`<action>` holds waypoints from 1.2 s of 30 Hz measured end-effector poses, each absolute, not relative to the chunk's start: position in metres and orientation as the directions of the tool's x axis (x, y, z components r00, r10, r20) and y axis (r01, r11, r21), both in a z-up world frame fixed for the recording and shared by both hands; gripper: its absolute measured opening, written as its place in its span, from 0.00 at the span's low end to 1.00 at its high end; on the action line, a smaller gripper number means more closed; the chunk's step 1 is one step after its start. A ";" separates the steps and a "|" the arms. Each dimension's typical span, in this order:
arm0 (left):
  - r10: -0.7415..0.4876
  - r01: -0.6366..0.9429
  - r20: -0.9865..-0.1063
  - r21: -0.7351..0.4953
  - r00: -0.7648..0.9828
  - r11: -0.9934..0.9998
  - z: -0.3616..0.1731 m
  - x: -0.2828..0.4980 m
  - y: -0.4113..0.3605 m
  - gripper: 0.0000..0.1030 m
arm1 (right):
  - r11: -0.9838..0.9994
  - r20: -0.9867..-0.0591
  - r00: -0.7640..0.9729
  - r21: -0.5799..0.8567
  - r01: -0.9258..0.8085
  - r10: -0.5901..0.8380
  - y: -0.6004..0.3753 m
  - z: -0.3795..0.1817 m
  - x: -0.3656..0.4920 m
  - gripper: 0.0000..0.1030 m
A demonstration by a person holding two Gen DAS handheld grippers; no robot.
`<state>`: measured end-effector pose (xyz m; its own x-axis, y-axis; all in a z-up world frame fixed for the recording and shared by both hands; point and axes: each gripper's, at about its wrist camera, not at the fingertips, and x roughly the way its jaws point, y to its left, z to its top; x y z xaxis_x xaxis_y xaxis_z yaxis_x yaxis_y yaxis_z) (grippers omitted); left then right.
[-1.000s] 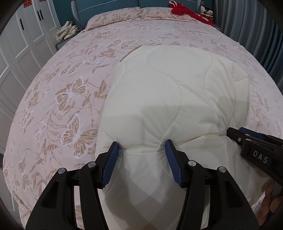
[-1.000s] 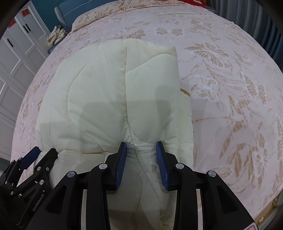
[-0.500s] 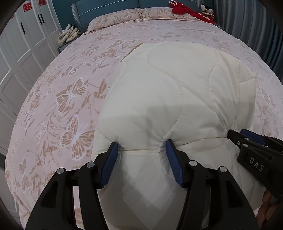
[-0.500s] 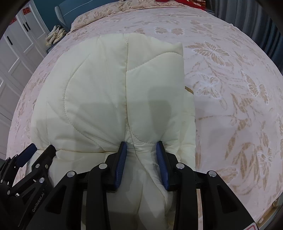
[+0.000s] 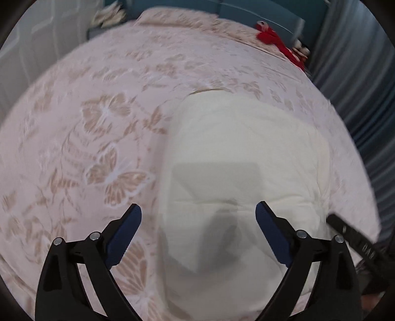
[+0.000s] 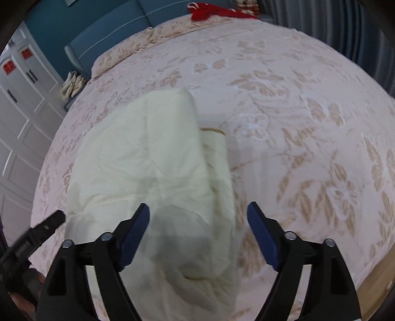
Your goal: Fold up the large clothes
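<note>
A cream quilted garment (image 5: 242,158) lies folded in a thick bundle on the pink butterfly-print bed (image 5: 98,123). My left gripper (image 5: 198,217) is open and empty above the bundle's near edge. In the right wrist view the same garment (image 6: 153,160) lies left of centre on the bed (image 6: 296,111). My right gripper (image 6: 198,214) is open and empty above its near right edge. Each gripper shows at the edge of the other's view: the right one (image 5: 355,237) and the left one (image 6: 37,232).
Pillows (image 6: 128,51) and a red cloth (image 6: 209,11) lie at the head of the bed by a blue headboard (image 6: 106,34). White wardrobe doors (image 6: 19,103) stand on the left. Grey curtains (image 5: 358,74) hang on the right. The wooden bed edge (image 6: 375,291) shows at the lower right.
Both grippers have opened and let go of the cream garment, which has dropped onto the bed. Both grippers have lifted and pulled back.
</note>
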<state>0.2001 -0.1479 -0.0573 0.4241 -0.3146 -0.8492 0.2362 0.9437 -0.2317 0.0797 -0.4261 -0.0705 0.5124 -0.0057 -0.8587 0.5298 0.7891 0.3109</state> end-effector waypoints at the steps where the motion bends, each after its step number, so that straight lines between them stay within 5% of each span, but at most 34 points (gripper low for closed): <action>1: -0.333 0.203 -0.857 -0.272 0.393 0.941 -0.062 0.208 -0.137 0.89 | 0.777 -0.862 0.507 0.330 0.535 0.017 -0.431 -0.075 0.079 0.80; 9: -0.390 0.114 -0.877 -0.373 0.280 0.921 -0.102 0.220 -0.128 0.91 | 0.679 -0.846 0.498 0.481 0.555 0.191 -0.428 -0.114 0.079 0.83; 20: -0.296 0.341 -0.897 -0.180 0.329 0.923 -0.097 0.213 -0.189 0.91 | 0.607 -0.803 0.514 0.577 0.547 0.301 -0.425 -0.145 0.098 0.89; 27: -0.276 0.417 -0.885 -0.104 0.375 0.903 -0.074 0.200 -0.194 0.54 | 0.731 -0.831 0.512 0.487 0.478 0.218 -0.393 -0.108 0.117 0.46; 36: -0.278 0.485 -0.836 -0.016 0.474 0.874 -0.020 0.174 -0.187 0.37 | 0.824 -0.819 0.565 0.387 0.414 0.100 -0.351 -0.052 0.106 0.32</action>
